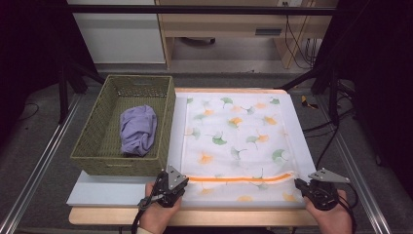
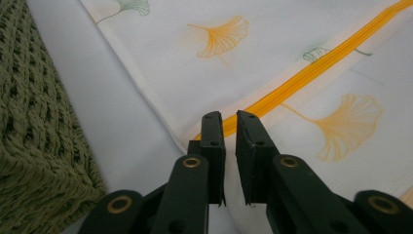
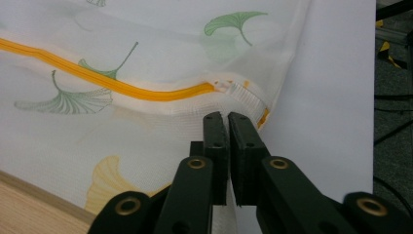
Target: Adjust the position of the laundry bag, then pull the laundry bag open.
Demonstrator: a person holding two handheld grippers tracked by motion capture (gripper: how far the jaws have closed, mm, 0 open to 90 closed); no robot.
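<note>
Mesh laundry bag (image 1: pixel 234 141) flat on white board (image 1: pixel 122 192), orange zipper (image 1: pixel 241 178) near my edge. Left gripper (image 2: pixel 229 119) narrow at zipper's left end, right gripper (image 3: pixel 228 119) nearly closed at its right; fabric pinched, probably. Likely anchoring both ends. Purple cloth (image 1: pixel 138 129) waits in basket (image 1: pixel 92 141).

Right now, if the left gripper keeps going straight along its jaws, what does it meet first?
The left gripper would likely meet the orange zipper of the leaf-print mesh bag just ahead of its tips; how high it hovers is unclear.
</note>
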